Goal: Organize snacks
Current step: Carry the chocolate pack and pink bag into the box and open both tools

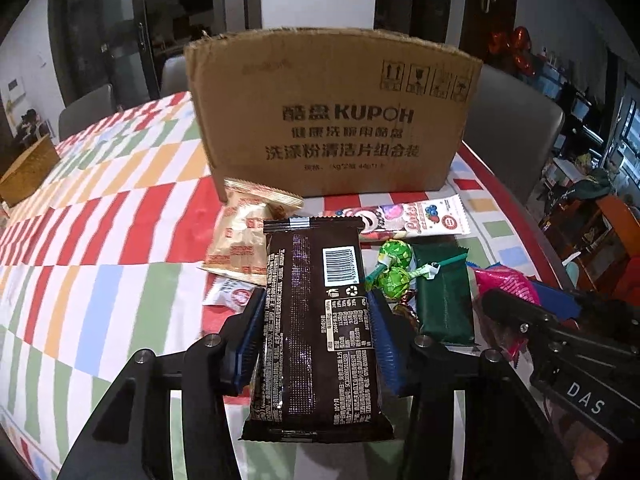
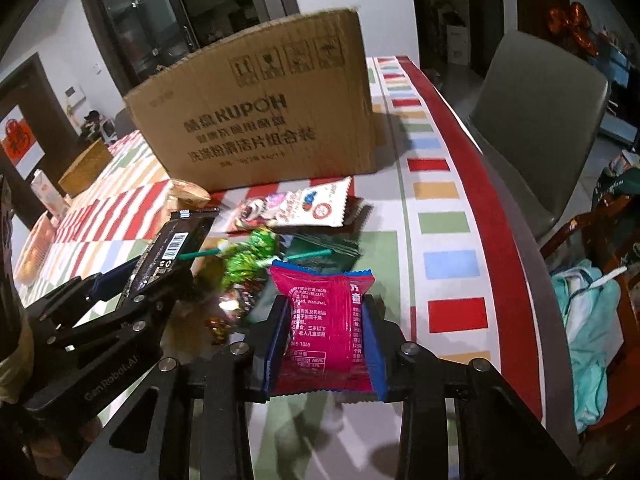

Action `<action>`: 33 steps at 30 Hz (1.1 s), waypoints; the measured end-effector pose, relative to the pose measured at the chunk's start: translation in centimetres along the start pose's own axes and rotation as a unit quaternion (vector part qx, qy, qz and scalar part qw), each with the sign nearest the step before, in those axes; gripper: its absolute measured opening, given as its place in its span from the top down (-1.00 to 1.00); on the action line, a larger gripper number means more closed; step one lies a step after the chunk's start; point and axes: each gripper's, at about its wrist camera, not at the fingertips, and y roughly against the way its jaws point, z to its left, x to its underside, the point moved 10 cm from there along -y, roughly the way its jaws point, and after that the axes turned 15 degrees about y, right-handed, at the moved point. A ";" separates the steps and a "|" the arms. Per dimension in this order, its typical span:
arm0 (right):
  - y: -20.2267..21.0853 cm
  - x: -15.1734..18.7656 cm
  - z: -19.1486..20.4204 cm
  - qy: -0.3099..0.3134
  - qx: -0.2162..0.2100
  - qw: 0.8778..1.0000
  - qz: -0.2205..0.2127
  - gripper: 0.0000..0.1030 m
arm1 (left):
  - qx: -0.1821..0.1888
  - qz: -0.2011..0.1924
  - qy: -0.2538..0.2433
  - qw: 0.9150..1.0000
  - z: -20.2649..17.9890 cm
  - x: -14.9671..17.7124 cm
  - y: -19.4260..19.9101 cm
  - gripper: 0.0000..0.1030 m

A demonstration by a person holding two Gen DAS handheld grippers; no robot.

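Observation:
My left gripper (image 1: 316, 304) is shut on a dark brown snack pack (image 1: 304, 320), whose barcode side faces the camera; both blue pads press its long sides. My right gripper (image 2: 326, 308) is shut on a magenta snack packet (image 2: 320, 320), slightly squeezed between the pads. Both are held just above the checkered tablecloth (image 1: 100, 240), in front of an open cardboard box (image 1: 332, 120). Loose snacks lie between the grippers and the box: a beige biscuit bag (image 1: 240, 240), a long white bar (image 1: 408, 218), two green lollipops (image 1: 394, 264), a dark green pack (image 1: 442, 300) and a small white candy (image 1: 230, 296).
A woven basket (image 1: 28, 172) stands at the table's far left. Grey chairs (image 2: 536, 128) sit behind the box and along the right side. The table's red-bordered right edge (image 2: 492, 220) runs close to my right gripper. Clothes lie on a wooden chair (image 2: 592, 320) beyond it.

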 end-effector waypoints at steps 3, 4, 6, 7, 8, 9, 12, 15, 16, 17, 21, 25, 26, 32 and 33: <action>0.9 -0.6 0.6 0.010 0.001 1.000 -0.011 0.30 | -0.001 -0.009 0.003 1.000 0.3 -0.2 1.1 0.04; 1.3 -0.7 0.8 0.013 0.000 1.000 -0.015 0.30 | -0.001 -0.011 0.004 1.000 0.4 -0.2 1.5 0.04; 1.9 -1.0 1.3 0.019 -0.002 1.000 -0.022 0.30 | 0.000 -0.019 0.006 1.000 0.5 -0.4 2.4 0.04; 2.2 -1.2 1.6 0.024 -0.003 0.999 -0.026 0.30 | 0.001 -0.024 0.008 1.000 0.5 -0.6 3.0 0.04; 2.6 -1.4 1.9 0.028 -0.002 0.999 -0.031 0.30 | 0.002 -0.027 0.008 1.000 0.4 -0.7 3.3 0.04; 2.9 -1.5 2.0 0.031 -0.003 0.999 -0.035 0.30 | 0.003 -0.031 0.008 0.999 0.4 -0.8 3.7 0.04; 3.9 -2.2 2.4 0.040 -0.002 0.998 -0.047 0.30 | 0.008 -0.044 0.011 0.999 0.3 -1.3 5.1 0.04; 4.9 -3.2 2.7 0.046 0.002 0.997 -0.064 0.30 | 0.010 -0.061 0.010 0.998 0.4 -2.0 6.4 0.04; 5.2 -3.4 2.7 0.048 0.004 0.997 -0.068 0.30 | 0.012 -0.065 0.009 0.998 0.4 -2.3 6.8 0.04; 5.4 -3.7 2.7 0.051 0.006 0.996 -0.072 0.30 | 0.014 -0.070 0.009 0.997 0.3 -2.7 7.2 0.04; 6.4 -5.3 2.9 0.055 0.008 0.994 -0.093 0.30 | 0.016 -0.085 0.008 0.996 0.3 -4.1 8.3 0.04; 7.4 -7.5 2.9 0.061 0.015 0.991 -0.119 0.30 | 0.020 -0.097 0.008 0.995 0.2 -5.9 9.0 0.04; 7.6 -8.2 2.9 0.063 0.017 0.990 -0.128 0.30 | 0.021 -0.099 0.009 0.995 0.2 -6.5 9.1 0.04; 9.2 -12.3 2.9 0.074 0.032 0.982 -0.172 0.30 | 0.028 -0.119 0.011 0.992 -0.2 -10.3 9.8 0.04; 9.4 -12.7 2.9 0.074 0.032 0.981 -0.177 0.30 | 0.028 -0.122 0.010 0.992 -0.3 -10.9 9.8 0.04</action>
